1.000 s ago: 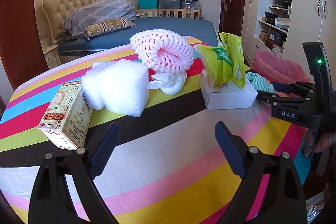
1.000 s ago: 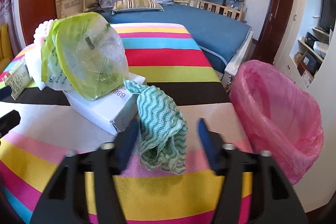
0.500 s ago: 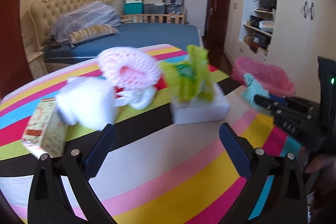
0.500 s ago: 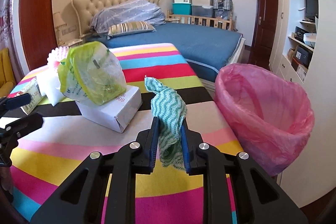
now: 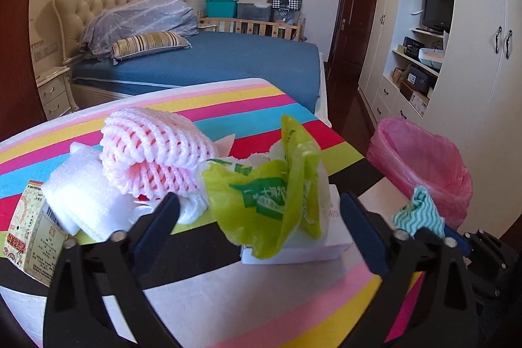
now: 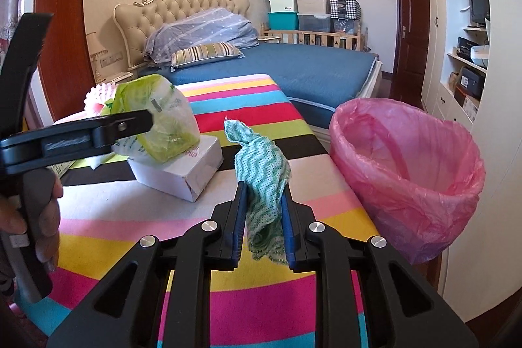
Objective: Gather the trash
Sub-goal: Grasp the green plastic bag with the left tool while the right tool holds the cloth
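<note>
My right gripper (image 6: pixel 262 194) is shut on a green wavy-patterned cloth (image 6: pixel 261 165) and holds it above the striped table, just left of the pink-lined trash bin (image 6: pixel 407 172). The cloth (image 5: pixel 419 211) and bin (image 5: pixel 424 165) also show in the left wrist view. My left gripper (image 5: pixel 259 211) is open, its jaws wide on either side of a green plastic bag (image 5: pixel 267 201) lying on a white box (image 5: pixel 326 240). In the right wrist view the left gripper (image 6: pixel 143 123) is seen side-on at that bag (image 6: pixel 163 123).
On the striped tablecloth (image 5: pixel 228 299) lie a pink foam net (image 5: pixel 153 158), white foam blocks (image 5: pixel 81 201), a crumpled tissue (image 5: pixel 192 207) and a small printed carton (image 5: pixel 29 234). A bed (image 6: pixel 293 64) stands behind the table, cupboards (image 5: pixel 489 54) at right.
My right gripper closed on the green cloth and lifted it off the table toward the bin. My left gripper moved forward and right, up to the green bag.
</note>
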`<action>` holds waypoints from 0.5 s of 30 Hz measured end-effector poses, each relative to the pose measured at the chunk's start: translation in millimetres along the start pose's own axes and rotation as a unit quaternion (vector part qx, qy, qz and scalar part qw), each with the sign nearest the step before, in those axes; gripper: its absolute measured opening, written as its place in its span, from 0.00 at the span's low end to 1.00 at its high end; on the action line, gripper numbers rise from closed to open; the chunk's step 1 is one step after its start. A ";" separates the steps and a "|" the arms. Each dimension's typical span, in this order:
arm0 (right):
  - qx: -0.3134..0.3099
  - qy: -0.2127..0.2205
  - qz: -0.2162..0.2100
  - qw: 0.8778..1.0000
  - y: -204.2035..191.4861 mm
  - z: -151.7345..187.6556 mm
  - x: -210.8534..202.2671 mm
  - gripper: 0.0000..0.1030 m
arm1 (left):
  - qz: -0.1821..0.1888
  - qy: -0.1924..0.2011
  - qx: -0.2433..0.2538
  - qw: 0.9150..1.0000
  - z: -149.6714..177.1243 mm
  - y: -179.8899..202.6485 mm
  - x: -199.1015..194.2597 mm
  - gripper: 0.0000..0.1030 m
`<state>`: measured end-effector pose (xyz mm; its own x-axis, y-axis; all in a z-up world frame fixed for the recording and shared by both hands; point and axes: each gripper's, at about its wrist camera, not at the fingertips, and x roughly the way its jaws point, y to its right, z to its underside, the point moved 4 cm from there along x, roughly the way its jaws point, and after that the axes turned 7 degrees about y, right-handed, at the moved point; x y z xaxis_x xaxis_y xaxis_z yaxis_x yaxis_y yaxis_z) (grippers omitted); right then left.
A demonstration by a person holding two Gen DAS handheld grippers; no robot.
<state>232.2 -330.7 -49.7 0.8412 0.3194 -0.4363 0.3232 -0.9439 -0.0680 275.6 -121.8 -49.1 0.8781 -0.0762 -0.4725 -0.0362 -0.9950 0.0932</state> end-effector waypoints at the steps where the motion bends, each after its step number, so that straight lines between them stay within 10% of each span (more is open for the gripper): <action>1: -0.001 0.000 -0.001 1.000 -0.1 1.4 -0.8 0.19 | 0.003 -0.001 0.005 1.000 0.8 2.2 0.3 0.60; 5: 0.002 0.000 -0.003 1.000 -1.8 5.4 -4.7 0.19 | 0.020 0.009 0.039 0.999 6.7 16.5 -6.6 0.40; 15: 0.004 -0.001 -0.005 1.000 -4.8 12.0 -10.2 0.19 | 0.032 0.043 0.083 0.995 24.0 34.9 -40.5 0.35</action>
<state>216.8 -330.4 -55.7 0.8374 0.3279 -0.4373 0.3277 -0.9415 -0.0786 227.2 -155.0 -47.7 0.9085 -0.1410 -0.3935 -0.1656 -0.9858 -0.0291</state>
